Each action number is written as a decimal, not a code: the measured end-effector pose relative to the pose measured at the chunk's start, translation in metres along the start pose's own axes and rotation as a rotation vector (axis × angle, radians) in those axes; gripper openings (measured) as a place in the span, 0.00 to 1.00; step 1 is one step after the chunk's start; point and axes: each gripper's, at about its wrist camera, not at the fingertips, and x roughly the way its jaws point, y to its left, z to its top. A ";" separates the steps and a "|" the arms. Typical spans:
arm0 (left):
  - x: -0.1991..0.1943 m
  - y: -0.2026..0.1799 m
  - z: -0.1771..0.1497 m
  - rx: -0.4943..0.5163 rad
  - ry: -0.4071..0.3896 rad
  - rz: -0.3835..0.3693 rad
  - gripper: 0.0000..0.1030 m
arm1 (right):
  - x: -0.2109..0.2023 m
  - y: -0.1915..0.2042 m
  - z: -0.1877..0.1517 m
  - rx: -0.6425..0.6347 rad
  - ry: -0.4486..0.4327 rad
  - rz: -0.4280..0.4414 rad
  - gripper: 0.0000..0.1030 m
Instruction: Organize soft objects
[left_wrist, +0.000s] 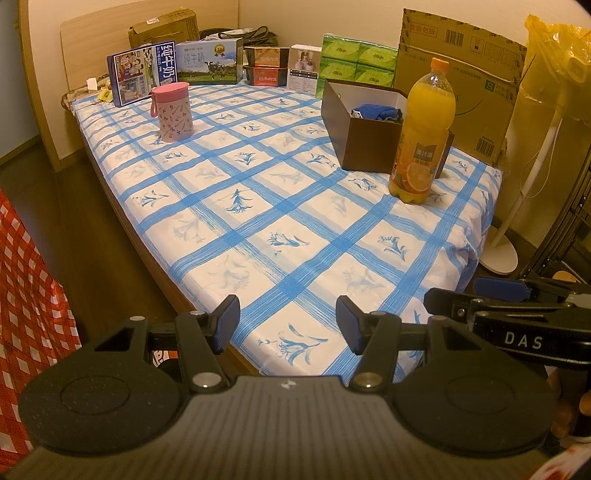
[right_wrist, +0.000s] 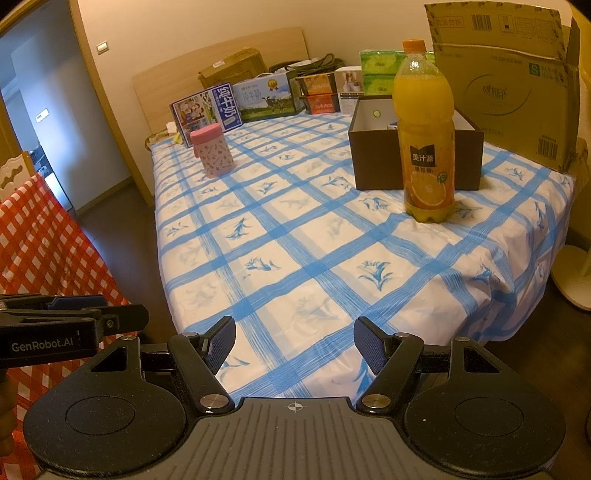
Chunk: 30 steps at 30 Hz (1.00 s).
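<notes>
A blue soft cloth lies inside an open brown box on the blue-checked bed. In the right wrist view the box's contents are mostly hidden by an orange juice bottle standing in front of it. My left gripper hovers over the near edge of the bed, open, nothing between its fingers. My right gripper is beside it, also open and empty. Each gripper shows at the edge of the other's view.
A pink lidded cup stands at the far left of the bed. Milk cartons, snack boxes, green tissue packs and a large cardboard box line the far side. A red-checked cloth hangs at left; a fan base stands right.
</notes>
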 end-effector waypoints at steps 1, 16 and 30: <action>0.000 0.000 0.000 0.000 0.000 0.000 0.53 | 0.000 0.000 0.001 0.000 0.000 -0.001 0.69; 0.001 0.000 0.000 0.000 0.001 0.001 0.53 | 0.002 0.001 -0.002 0.003 0.003 -0.001 0.69; 0.003 0.000 0.001 0.001 0.004 0.001 0.53 | 0.003 0.000 -0.002 0.005 0.005 -0.001 0.69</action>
